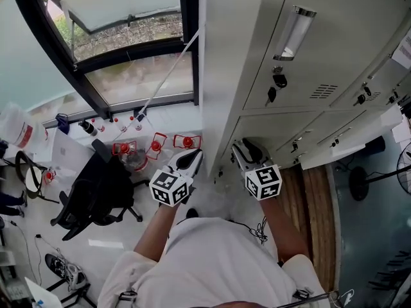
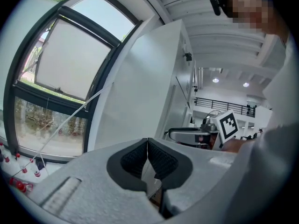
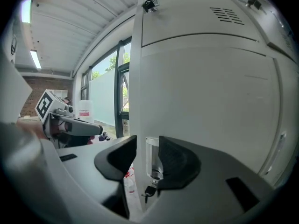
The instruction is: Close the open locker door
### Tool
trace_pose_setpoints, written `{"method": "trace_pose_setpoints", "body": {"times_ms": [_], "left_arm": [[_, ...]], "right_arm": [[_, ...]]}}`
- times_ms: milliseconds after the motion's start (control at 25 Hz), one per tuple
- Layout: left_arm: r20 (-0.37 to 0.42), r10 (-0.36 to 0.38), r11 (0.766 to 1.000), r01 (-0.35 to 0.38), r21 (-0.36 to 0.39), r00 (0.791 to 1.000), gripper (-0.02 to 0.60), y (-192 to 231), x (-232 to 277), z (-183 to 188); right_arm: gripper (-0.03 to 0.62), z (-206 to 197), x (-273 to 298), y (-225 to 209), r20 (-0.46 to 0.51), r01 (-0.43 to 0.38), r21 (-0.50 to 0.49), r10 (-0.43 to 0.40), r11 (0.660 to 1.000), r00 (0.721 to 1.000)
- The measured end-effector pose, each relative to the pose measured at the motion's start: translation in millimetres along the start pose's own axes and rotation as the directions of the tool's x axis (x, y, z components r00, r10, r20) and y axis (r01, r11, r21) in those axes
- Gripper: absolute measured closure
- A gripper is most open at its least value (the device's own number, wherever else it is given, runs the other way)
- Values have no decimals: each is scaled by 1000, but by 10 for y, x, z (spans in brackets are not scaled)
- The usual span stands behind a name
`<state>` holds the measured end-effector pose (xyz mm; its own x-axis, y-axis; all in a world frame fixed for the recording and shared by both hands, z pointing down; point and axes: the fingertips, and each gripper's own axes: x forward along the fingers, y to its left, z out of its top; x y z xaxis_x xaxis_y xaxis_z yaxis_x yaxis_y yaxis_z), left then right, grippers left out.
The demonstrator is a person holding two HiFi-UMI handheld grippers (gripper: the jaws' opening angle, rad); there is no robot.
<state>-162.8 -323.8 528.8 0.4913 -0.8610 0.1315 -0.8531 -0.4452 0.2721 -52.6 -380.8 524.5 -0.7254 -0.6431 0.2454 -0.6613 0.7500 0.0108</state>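
Locker door [image 3: 210, 106] pale grey, clear handle [image 3: 153, 155], key [image 3: 147, 190] below. Right gripper [image 3: 147, 146] jaws spread, handle seen between. Left gripper [image 2: 148, 146] jaws pressed together.

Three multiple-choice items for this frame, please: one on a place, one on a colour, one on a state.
1. Where is the black chair?
A) at the person's left, near the window
B) at the person's right
C) behind the person
2. What colour are the lockers?
A) blue
B) white
C) red
3. How do the left gripper jaws stand?
A) wide apart
B) on a key
C) together, empty

Answers: 1 A, the head view shows it there; 2 B, their fronts are white; 3 C, the jaws meet with nothing between.
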Motion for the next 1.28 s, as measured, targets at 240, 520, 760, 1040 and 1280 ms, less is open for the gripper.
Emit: {"method": "trace_pose_setpoints", "body": {"times_ms": [240,520,760,1040,1280], "left_arm": [[3,23,1000,-23,-5,1000,566,39,16,-2],[-1,35,999,-35,-5,999,566,13,13,-27],[-4,31,1000,-31,1,1000,566,-46,-2,-25],[-9,5,1000,-5,12,1000,566,-180,11,-34],[-12,-35,999,35,19,999,566,-320,95,-26]], "right_arm": [[447,18,52,-27,6,-18,-1,18,1000,1000],[448,12,44,-25,10,-34,2,34,999,999],[448,58,-39,8,26,-37,2,37,999,999],[458,39,-246,-55,29,1,10,-1,1000,1000],[496,62,-521,-146,42,55,18,-56,998,998]]}}
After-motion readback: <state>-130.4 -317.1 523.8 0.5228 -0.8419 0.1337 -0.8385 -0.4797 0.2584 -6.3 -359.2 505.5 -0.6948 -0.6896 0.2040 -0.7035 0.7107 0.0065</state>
